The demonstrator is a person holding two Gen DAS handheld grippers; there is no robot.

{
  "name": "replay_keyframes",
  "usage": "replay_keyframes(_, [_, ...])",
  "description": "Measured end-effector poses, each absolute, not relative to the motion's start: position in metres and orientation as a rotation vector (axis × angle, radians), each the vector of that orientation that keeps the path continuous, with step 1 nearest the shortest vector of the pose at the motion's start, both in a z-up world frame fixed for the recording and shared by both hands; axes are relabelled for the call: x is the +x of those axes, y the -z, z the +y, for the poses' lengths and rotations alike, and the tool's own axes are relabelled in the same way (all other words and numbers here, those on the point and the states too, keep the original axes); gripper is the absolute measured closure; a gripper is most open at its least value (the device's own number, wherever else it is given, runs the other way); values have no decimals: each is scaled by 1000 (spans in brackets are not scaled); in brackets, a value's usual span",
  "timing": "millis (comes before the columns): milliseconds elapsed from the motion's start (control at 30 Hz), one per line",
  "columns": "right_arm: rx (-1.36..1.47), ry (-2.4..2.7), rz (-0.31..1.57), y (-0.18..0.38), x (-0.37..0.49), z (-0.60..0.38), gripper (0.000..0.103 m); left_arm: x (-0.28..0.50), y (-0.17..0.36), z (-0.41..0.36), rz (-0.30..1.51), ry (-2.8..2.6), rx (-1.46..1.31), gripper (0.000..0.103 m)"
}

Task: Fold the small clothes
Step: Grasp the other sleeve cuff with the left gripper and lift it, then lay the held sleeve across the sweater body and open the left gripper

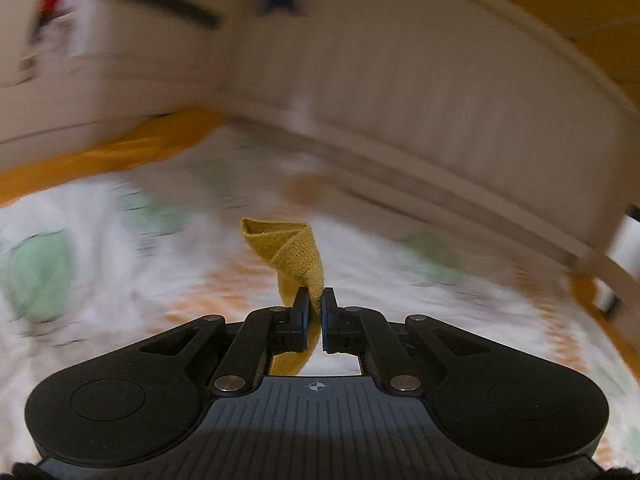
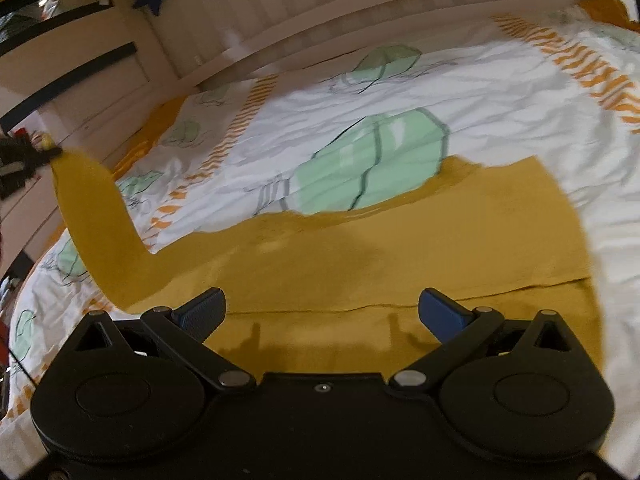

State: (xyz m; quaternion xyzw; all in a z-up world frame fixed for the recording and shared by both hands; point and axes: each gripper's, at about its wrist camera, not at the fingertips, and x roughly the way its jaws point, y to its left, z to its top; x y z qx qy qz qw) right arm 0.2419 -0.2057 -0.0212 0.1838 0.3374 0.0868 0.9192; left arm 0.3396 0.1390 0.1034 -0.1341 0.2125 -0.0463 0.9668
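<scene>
Left gripper (image 1: pixel 315 306) is clamped on a corner of the mustard knit garment (image 1: pixel 294 254), ribbed weave visible, the pinched tip curled into a soft cone above the pads and lifted off the bed. Right gripper (image 2: pixel 322 312) has its jaws wide apart, nothing between them, blue textured pads (image 2: pixel 442 312) hovering over the garment's flat body, which lies on a crinkled white duvet (image 2: pixel 480 92) printed with mint-green shapes and orange dashes. From the right wrist view one narrow strip, sleeve or leg, rises to the left gripper at frame edge; pale slatted bed rail (image 2: pixel 400 4) behind.
</scene>
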Motion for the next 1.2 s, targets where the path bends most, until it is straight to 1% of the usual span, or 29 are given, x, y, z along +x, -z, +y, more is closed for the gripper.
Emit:
replay_keyframes(67, [374,-155,689,16,240,-220,1,339,-109,95,441,185,-282,98])
replay_keyframes(167, [373,-86,676,10,238,-242,1,343,-103,31,457,277,-275,98])
replay_keyframes(333, [363,34,671,4,241,-274,1,353,-58,-58,552,379,-277,97])
replay_keyframes(467, [375,97,693,5,245,-292,1,361,-20,-106,654,464,-238,95])
replay_keyframes(567, [383,125,708,9,246,-300,1,360,-10,-121,680,520,-190,92])
replay_keyframes(600, [386,131,711,10,246,-301,1,356,-10,-121,673,535,-180,82])
replay_keyframes(633, [388,134,712,11,246,-302,1,353,-13,-124,656,555,-173,75])
replay_keyframes(767, [384,114,697,12,248,-305,1,332,-21,-115,587,590,-134,70])
replay_keyframes(900, [341,63,666,15,249,-299,2,320,-12,-85,590,499,-67,68])
replay_keyframes(933, [322,48,661,16,250,-296,6,318,-8,-77,601,463,-45,68])
replay_keyframes(967, [304,38,659,18,252,-293,18,315,-1,-64,613,426,-29,68])
replay_keyframes(1000, [292,34,664,20,254,-291,27,313,4,-53,628,394,-18,68])
replay_keyframes(1033, [286,34,671,22,256,-288,29,312,13,-40,649,355,-11,68])
replay_keyframes(1133, [284,12,691,32,265,-283,29,306,41,2,726,262,-4,68])
replay_keyframes(1200, [293,1,693,37,270,-281,35,301,56,26,763,214,3,68])
